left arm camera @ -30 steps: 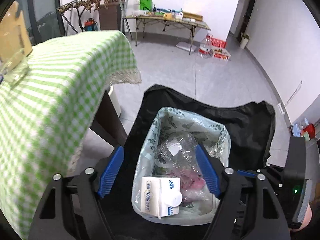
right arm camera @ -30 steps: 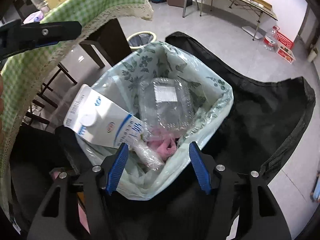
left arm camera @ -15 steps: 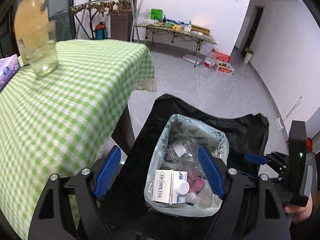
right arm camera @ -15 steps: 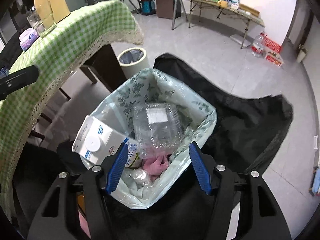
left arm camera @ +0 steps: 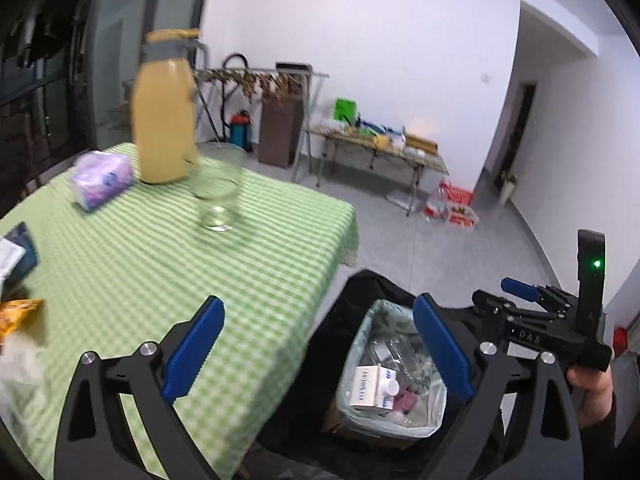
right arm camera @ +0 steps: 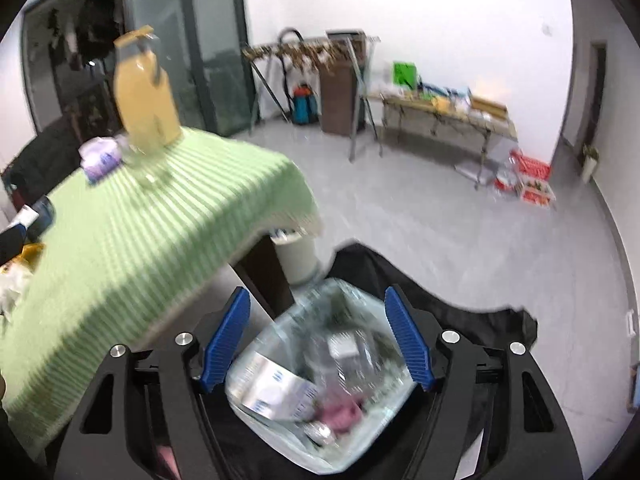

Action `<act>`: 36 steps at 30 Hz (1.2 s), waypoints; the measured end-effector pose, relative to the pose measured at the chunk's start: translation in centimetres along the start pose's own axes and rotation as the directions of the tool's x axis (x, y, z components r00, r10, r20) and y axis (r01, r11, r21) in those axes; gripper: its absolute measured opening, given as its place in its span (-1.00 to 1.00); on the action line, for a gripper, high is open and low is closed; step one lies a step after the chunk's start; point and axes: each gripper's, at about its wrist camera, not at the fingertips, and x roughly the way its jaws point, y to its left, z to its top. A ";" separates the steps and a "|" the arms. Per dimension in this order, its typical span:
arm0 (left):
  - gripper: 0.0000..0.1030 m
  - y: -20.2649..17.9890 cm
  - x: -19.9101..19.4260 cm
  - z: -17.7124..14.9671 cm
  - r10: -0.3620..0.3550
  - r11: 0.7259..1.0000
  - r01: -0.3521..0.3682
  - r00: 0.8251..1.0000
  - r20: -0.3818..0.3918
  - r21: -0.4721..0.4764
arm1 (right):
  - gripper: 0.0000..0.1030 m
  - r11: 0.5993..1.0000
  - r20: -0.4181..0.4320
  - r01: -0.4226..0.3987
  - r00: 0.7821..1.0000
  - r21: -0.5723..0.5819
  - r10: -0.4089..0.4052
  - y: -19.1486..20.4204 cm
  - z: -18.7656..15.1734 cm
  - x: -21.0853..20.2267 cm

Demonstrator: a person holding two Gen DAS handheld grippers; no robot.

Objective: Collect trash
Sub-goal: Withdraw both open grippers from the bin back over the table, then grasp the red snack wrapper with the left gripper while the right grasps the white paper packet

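We have lifted both tongs clear of the trash bag (left arm camera: 394, 364), left tongs (left arm camera: 316, 354) and right tongs (right arm camera: 318, 340) opening and empty; the milk carton (left arm camera: 370, 384) now lies inside, wrappers (left arm camera: 18, 314) waiting at the tabletop (left arm camera: 160, 264) edge.

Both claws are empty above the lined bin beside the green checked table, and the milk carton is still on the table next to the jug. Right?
Not quite. The milk carton is not on the table; it lies inside the lined bin, as the left wrist view shows. The rest holds: both claws, left and right, are empty, jaws opening.
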 end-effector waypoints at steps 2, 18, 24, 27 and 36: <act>0.80 1.0 -1.6 0.2 0.023 1.000 -0.023 0.999 0.025 0.006 | 0.36 1.000 0.037 -0.015 0.999 -0.010 0.015 1.5 0.9 -0.7; 0.81 15.9 -15.5 -1.0 0.279 0.956 -0.263 0.952 0.123 -0.129 | 0.39 0.961 0.141 -0.184 0.966 -0.205 0.215 16.3 4.3 -4.5; 0.81 21.6 -19.1 -2.4 0.360 0.921 -0.332 0.925 0.120 -0.202 | 0.39 0.930 0.156 -0.239 0.944 -0.278 0.289 22.1 4.8 -5.9; 0.81 25.4 -20.9 -3.8 0.400 0.893 -0.362 0.911 0.103 -0.269 | 0.39 0.904 0.152 -0.262 0.933 -0.339 0.327 25.5 4.7 -6.0; 0.81 36.2 -23.4 -5.8 0.514 0.781 -0.484 0.857 -0.035 -0.395 | 0.39 0.795 0.065 -0.351 0.897 -0.494 0.436 37.1 4.4 -3.9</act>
